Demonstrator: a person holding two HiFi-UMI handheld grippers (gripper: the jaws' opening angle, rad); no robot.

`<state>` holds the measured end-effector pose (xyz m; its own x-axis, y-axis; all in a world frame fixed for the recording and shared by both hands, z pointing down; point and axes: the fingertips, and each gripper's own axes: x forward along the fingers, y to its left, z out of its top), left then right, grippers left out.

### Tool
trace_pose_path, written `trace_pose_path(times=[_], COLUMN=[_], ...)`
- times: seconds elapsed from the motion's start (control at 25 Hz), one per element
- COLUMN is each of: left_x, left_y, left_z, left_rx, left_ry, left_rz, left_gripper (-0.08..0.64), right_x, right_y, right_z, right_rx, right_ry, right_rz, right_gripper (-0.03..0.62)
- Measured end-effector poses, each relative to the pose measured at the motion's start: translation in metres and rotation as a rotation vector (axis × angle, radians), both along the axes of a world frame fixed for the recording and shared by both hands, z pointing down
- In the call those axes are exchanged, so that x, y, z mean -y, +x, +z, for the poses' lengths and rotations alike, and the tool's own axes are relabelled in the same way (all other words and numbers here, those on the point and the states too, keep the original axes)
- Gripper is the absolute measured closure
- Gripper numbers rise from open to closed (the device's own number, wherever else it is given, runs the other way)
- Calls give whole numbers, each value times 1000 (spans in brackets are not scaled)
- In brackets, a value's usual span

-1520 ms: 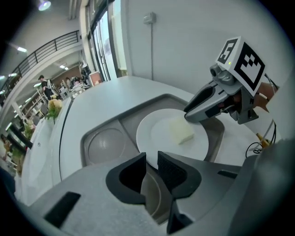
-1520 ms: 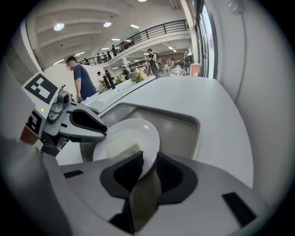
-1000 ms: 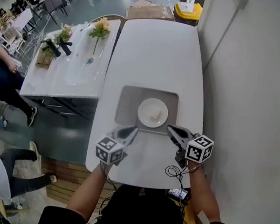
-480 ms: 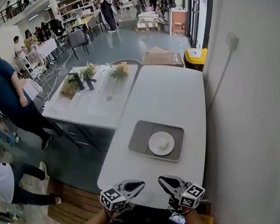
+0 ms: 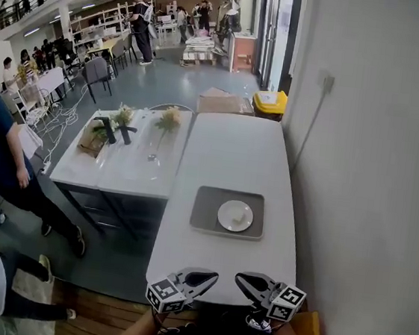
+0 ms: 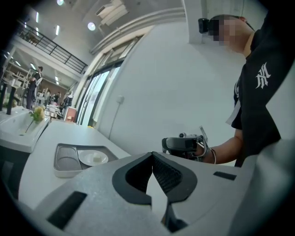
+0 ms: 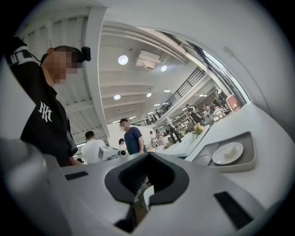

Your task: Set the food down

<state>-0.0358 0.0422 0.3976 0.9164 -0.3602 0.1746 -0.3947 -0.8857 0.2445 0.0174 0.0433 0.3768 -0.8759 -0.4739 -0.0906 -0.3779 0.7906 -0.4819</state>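
Observation:
A small pale piece of food [image 5: 238, 217] lies on a white plate [image 5: 235, 215] in the right half of a grey tray [image 5: 206, 209] on the long white table [image 5: 233, 154]. Both grippers hover at the table's near end, well short of the tray. My left gripper [image 5: 210, 278] is shut and holds nothing. The right gripper [image 5: 241, 278] is shut and empty too. In the left gripper view the tray [image 6: 64, 162] and plate [image 6: 93, 158] lie ahead to the left. The right gripper view shows the plate [image 7: 227, 153] far to the right.
A second white table [image 5: 124, 157] with flowers [image 5: 168, 117] stands to the left, with a gap of floor between. A white wall [image 5: 370, 144] runs along the right side. People [image 5: 4, 155] stand at the left. A yellow bin [image 5: 268, 101] sits beyond the table's far end.
Both grippers have drawn back from the tray's near edge to the table's near end, and my view has lifted. The plate with the food stays on the tray.

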Motion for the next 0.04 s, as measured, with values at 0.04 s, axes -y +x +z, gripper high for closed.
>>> trace_pose_path(times=[0.04], left_x=[-9], left_y=[-7], left_z=[-3], left_rx=[1], left_ry=[5], left_rz=[22], left_gripper=[555], right_x=[-8], right_y=[-6], right_z=[-2], right_rx=[5], right_ry=[-8], right_rz=[10], right_gripper=[589])
